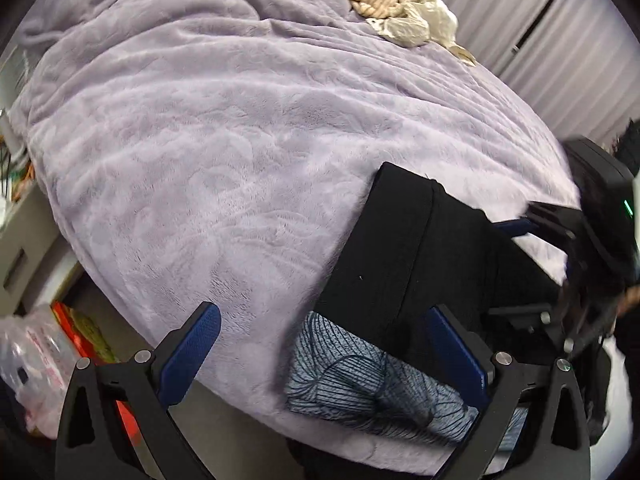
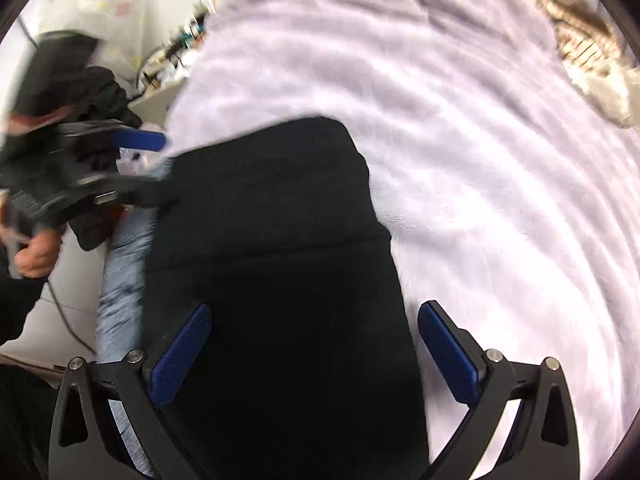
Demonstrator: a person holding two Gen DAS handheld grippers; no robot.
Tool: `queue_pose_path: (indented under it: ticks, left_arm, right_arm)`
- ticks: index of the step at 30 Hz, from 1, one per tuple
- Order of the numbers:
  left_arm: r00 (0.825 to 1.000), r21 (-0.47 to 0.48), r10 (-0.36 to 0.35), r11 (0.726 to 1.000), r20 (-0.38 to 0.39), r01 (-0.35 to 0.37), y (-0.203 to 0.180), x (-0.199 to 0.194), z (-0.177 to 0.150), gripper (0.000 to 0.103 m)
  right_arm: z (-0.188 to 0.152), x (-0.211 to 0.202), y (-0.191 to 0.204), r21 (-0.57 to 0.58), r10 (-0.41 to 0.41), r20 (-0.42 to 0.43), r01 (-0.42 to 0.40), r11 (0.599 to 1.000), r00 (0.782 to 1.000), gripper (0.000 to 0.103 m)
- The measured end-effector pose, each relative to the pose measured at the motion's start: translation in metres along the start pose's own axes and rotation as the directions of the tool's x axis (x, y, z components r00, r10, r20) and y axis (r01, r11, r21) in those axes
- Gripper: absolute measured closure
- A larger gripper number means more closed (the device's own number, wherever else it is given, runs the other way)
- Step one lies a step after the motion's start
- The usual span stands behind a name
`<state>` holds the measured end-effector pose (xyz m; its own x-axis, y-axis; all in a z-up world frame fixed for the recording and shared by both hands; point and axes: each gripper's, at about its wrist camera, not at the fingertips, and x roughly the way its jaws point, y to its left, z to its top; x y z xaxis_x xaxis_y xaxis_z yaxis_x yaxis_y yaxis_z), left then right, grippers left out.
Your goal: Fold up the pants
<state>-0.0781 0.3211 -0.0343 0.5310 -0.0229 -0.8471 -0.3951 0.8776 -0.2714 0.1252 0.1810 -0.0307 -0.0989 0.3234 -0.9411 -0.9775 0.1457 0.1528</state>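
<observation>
Soft, even indoor light; fisheye warp and patchy motion blur.

The left wrist view is mostly sharp, and the blanket (image 1: 224,128) shows its nap and gentle shading in the folds, with no hard shadows. The right wrist view is brighter: there the blanket (image 2: 500,168) washes toward white and smears in curved streaks. The pants (image 2: 280,280) read as flat black with almost no detail in either view. The left claw (image 2: 160,168) is blurred in the right wrist view. Both frames bend strongly at the rim and end in dark round corners.
</observation>
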Motion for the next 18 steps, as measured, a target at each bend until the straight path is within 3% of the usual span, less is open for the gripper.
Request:
queue_pose_path:
  ticks: [2, 4, 7, 8, 9, 11, 14, 16, 18]
  left_arm:
    - [0.998, 0.051, -0.054, 0.997, -0.013, 0.054, -0.002, 0.001, 0.000, 0.000]
    - [0.992, 0.088, -0.123, 0.988, -0.025, 0.125, -0.003, 0.002, 0.004, 0.000]
    - [0.990, 0.166, -0.130, 0.979, 0.045, 0.121, -0.002, -0.003, 0.013, 0.000]
    - [0.984, 0.176, -0.171, 0.971, 0.049, 0.160, 0.002, -0.004, 0.016, 0.000]
    - [0.966, 0.183, -0.255, 0.952, 0.028, 0.246, 0.007, -0.004, 0.021, 0.000]
    - [0.937, 0.215, -0.349, 0.917, 0.018, 0.337, 0.011, -0.008, 0.027, 0.000]
    - [0.883, 0.296, -0.467, 0.840, -0.032, 0.455, 0.006, -0.012, 0.036, 0.000]
    - [0.832, 0.330, -0.544, 0.770, -0.109, 0.547, -0.007, -0.013, 0.039, 0.000]
    - [0.815, 0.390, -0.547, 0.719, -0.191, 0.574, -0.028, -0.009, 0.035, 0.000]
  right_arm:
    - [0.011, 0.018, -0.012, 0.042, 0.141, -0.026, -0.140, 0.989, 0.990, 0.000]
    - [0.020, 0.028, -0.011, 0.031, 0.183, -0.034, -0.182, 0.983, 0.982, 0.000]
    - [0.027, 0.016, 0.005, -0.044, 0.209, -0.013, -0.209, 0.977, 0.978, 0.037]
    - [0.024, 0.005, 0.011, -0.070, 0.195, 0.011, -0.194, 0.979, 0.981, 0.058]
    - [0.019, -0.009, 0.017, -0.102, 0.180, 0.044, -0.175, 0.979, 0.983, 0.072]
    - [0.008, -0.035, 0.032, -0.135, 0.164, 0.111, -0.149, 0.980, 0.980, 0.080]
    - [-0.004, -0.069, 0.055, -0.208, 0.159, 0.183, -0.119, 0.971, 0.970, 0.082]
    - [-0.018, -0.086, 0.066, -0.256, 0.142, 0.208, -0.086, 0.963, 0.968, 0.082]
    - [-0.023, -0.099, 0.073, -0.288, 0.141, 0.218, -0.075, 0.955, 0.966, 0.082]
